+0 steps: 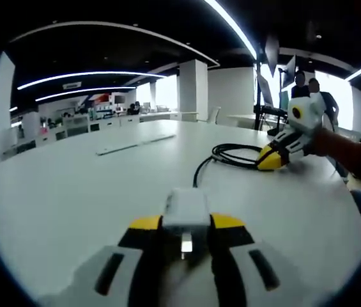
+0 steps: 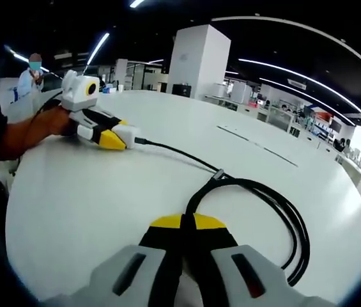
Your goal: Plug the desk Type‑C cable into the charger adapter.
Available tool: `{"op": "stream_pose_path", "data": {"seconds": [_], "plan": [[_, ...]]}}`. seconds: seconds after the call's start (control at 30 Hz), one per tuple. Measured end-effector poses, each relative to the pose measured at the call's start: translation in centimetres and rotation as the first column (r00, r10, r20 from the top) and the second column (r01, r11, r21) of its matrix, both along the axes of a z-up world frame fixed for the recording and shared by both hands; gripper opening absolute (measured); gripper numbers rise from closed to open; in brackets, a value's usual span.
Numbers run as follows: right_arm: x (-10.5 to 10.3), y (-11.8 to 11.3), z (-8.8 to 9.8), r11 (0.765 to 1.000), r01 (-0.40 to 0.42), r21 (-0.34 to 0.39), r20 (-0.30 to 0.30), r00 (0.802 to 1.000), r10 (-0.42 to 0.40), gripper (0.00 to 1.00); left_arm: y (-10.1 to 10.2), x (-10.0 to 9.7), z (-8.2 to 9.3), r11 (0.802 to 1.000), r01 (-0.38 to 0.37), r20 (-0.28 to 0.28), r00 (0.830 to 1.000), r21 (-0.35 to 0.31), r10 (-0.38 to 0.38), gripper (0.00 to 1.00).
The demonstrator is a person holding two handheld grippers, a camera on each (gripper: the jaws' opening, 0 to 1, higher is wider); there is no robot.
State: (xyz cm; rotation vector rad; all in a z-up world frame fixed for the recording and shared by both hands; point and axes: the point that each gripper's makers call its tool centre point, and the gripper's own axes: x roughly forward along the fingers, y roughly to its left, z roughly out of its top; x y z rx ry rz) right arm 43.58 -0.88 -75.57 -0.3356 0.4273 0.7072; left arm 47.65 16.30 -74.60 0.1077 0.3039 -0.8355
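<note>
Gripping the charger adapter [image 1: 185, 208], the left gripper [image 1: 186, 225] was seen at the bottom centre of the left gripper view, fingers clenched on the white block above the counter [image 1: 71, 192]. In the right gripper view the same gripper [image 2: 124, 136] appeared at upper left, with the black Type-C cable [image 2: 282, 208] running from beside the adapter [image 2: 127, 133] across the frame to a coil at lower right. Whether the cable was already seated in the adapter could not be told. The right gripper [image 2: 186, 224] was seen at bottom centre of its own view, fingers drawn together on the cable where it passed between them. A metal-tipped cable end [image 2: 218, 174] was noted near frame centre, apart from the fingers. For a clean insertion, it was judged that the plug should be held close behind its tip, lined up square with the port, and the adapter kept steady.
</note>
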Motion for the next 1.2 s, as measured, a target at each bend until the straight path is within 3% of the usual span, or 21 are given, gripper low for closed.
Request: {"op": "stream_pose_path", "data": {"seconds": [1.2], "plan": [[-0.01, -0.04, -0.13, 1.000, 0.012, 0.009, 0.013, 1.000, -0.012, 0.02, -0.16, -0.21, -0.37, 1.000, 0.010, -0.010, 1.000, 0.002, -0.010, 0.27]]}}
